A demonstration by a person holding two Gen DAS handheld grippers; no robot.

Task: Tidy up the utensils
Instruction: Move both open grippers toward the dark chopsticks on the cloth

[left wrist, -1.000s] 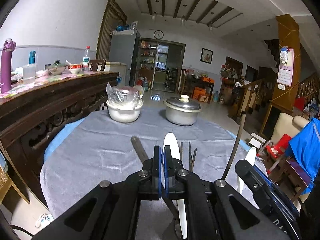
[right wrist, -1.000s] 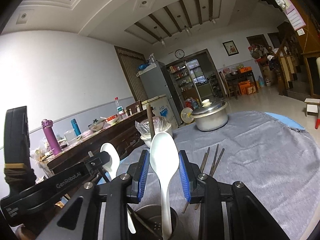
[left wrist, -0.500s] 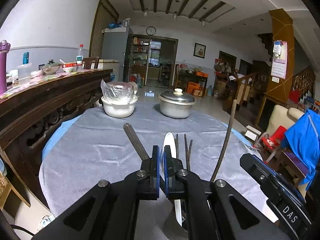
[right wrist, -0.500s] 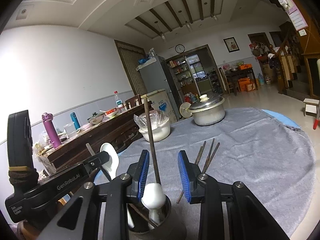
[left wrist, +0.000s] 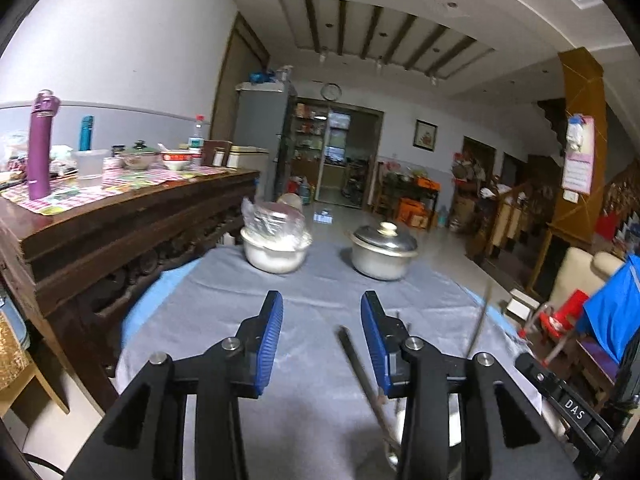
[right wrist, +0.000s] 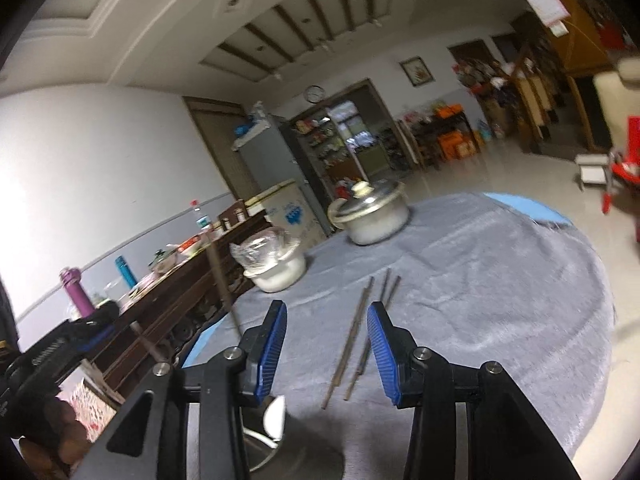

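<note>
We held both hand-held grippers, left (left wrist: 322,338) and right (right wrist: 327,346), apart and empty; chopsticks (right wrist: 354,334) could roll if nudged

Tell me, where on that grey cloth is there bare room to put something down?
Bare cloth lies right of the loose brown chopsticks, toward the table's edge, and before the white plastic-covered bowl. Crowded near the steel utensil cup below the jaws.

Left gripper (left wrist: 322,338) and right gripper (right wrist: 327,346) both level, blue-padded jaws spread wide apart, nothing between them.
</note>
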